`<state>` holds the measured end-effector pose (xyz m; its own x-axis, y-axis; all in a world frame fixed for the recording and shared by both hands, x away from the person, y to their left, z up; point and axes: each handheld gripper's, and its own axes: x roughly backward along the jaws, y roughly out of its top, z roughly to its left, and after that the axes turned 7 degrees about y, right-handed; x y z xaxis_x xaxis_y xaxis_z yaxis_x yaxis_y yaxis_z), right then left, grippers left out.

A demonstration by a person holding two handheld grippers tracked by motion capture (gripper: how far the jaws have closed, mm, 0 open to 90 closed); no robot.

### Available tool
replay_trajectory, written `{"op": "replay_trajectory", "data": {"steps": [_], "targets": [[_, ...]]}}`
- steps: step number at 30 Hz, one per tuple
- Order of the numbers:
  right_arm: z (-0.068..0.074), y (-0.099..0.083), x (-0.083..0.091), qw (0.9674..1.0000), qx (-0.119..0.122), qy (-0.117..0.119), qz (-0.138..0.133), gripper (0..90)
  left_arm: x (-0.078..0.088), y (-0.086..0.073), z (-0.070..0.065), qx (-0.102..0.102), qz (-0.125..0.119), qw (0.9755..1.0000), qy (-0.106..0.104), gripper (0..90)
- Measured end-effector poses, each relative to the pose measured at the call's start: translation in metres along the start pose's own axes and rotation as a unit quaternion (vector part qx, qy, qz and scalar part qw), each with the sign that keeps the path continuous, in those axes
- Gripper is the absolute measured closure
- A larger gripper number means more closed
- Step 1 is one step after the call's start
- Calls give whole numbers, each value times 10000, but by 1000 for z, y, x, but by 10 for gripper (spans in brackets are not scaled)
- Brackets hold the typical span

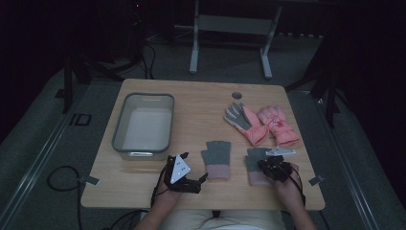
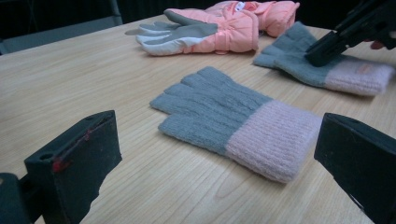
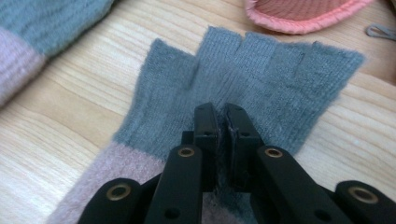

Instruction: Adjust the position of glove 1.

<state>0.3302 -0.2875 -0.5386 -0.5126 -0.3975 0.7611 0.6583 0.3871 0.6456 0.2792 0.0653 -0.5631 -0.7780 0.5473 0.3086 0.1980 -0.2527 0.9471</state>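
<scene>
Four gloves are lying on a light wooden table (image 1: 201, 105) in a dim room: two grey knit fingerless gloves with pink cuffs at the near edge, and a pair of padded pink gloves (image 1: 275, 125) with grey palms farther back on the right. No lettering is readable on any of them; a small orange tag on the cuff of the right-hand knit glove (image 2: 327, 65) and a white mark on the pink pair are showing, both too small to make out.

The right gripper (image 3: 223, 122) is pressing down on the right-hand knit glove, its jaws clenched together on a pinch of the grey fabric just above the pink cuff. The left gripper (image 1: 189, 179) is hovering low at the table's near edge, jaws spread wide and holding nothing, with the left-hand knit glove (image 2: 238, 122) lying flat on the wood just beyond them, cuff pointing toward the person.

A grey plastic bin (image 1: 143, 125) is sitting at the table's left side, well apart from the gloves. Behind the table, grey carpet is stretching back to the metal legs of another table (image 1: 230, 38), and cables (image 1: 60, 179) are trailing across the floor at left.
</scene>
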Motion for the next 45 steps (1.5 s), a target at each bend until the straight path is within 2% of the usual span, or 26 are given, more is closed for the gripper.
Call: {"op": "replay_trajectory", "data": {"steps": [4, 9, 12, 15, 19, 24, 30, 35, 45], "targets": [[2, 8, 14, 9998, -97, -5, -179, 853, 0, 0, 0, -38, 0, 10000, 61, 0], [5, 33, 39, 9981, -96, 53, -599, 853, 0, 0, 0, -33, 1, 10000, 52, 0], [15, 52, 49, 9968, 24, 92, -793, 853, 0, 0, 1, -20, -19, 9999, 120, 0], [28, 70, 52, 9957, 160, 142, -904, 853, 1, -1, 3, 40, -31, 9999, 139, 0], [46, 86, 45, 9944, 264, 331, -971, 852, 1, -1, 3, 45, -37, 9999, 143, 0], [69, 95, 30, 9925, 397, 651, -956, 852, 1, -1, 3, 57, -51, 9998, 161, 0], [89, 98, 8, 9929, 463, 757, -795, 852, 1, -1, 3, 65, -57, 9999, 134, 0], [97, 93, -14, 9942, 391, 829, -569, 852, 1, -1, 3, 59, -57, 9999, 118, 0], [99, 83, -35, 9950, 214, 908, -358, 850, 1, -1, 3, 72, -44, 9999, 96, 0]]}}
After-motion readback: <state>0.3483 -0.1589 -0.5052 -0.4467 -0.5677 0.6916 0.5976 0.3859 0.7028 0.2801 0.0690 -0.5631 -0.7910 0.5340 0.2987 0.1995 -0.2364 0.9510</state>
